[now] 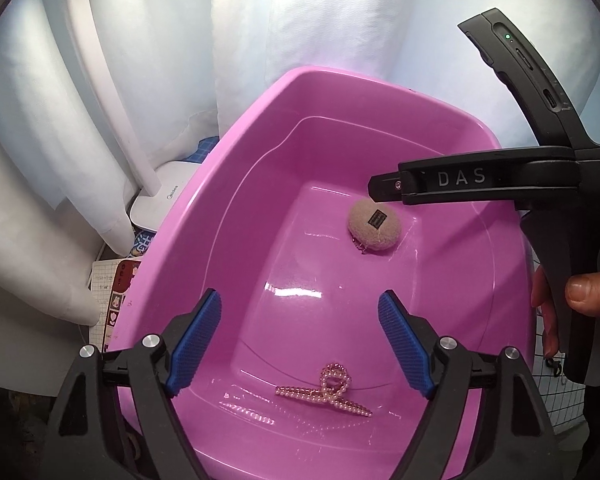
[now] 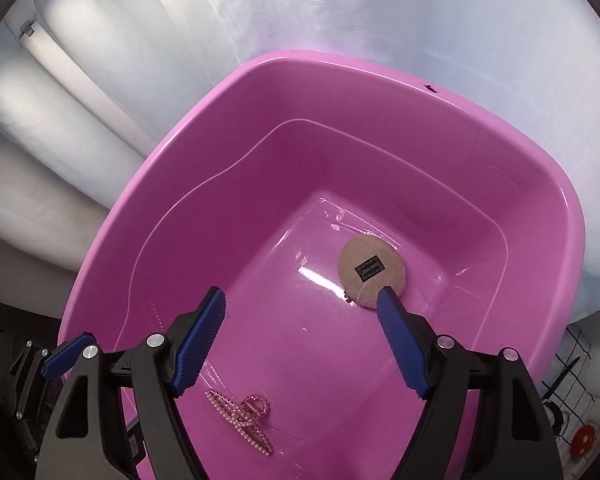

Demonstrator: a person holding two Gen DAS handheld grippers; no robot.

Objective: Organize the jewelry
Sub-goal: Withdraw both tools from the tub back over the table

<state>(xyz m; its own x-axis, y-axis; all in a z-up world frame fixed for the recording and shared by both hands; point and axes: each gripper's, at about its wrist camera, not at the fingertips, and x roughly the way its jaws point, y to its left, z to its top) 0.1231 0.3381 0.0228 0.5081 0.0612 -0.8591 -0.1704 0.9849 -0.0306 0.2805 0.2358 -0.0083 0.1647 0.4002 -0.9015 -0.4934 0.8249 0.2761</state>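
A pink plastic basin [image 1: 220, 168] [image 2: 180, 152] fills both views. On its floor lie a pearl hair clip [image 1: 324, 390] [image 2: 242, 420] and a beige oval felt piece with a small black label [image 1: 374, 230] [image 2: 370, 270]. My left gripper [image 1: 300, 298] hangs open above the basin floor, with the clip below it and nothing between its blue pads. My right gripper [image 2: 300, 296] is open too and holds nothing; its right fingertip [image 2: 388, 300] overlaps the felt piece's near edge in the picture. In the left wrist view the right gripper [image 1: 384, 191] reaches in from the right, just above the felt piece.
White cloth drapes behind and around the basin. A white appliance base [image 1: 164, 196] and printed sheets [image 1: 108, 292] sit left of it. A black wire grid [image 1: 560, 392] [image 2: 572, 360] lies to the right. A hand [image 1: 592, 292] grips the right gripper's handle.
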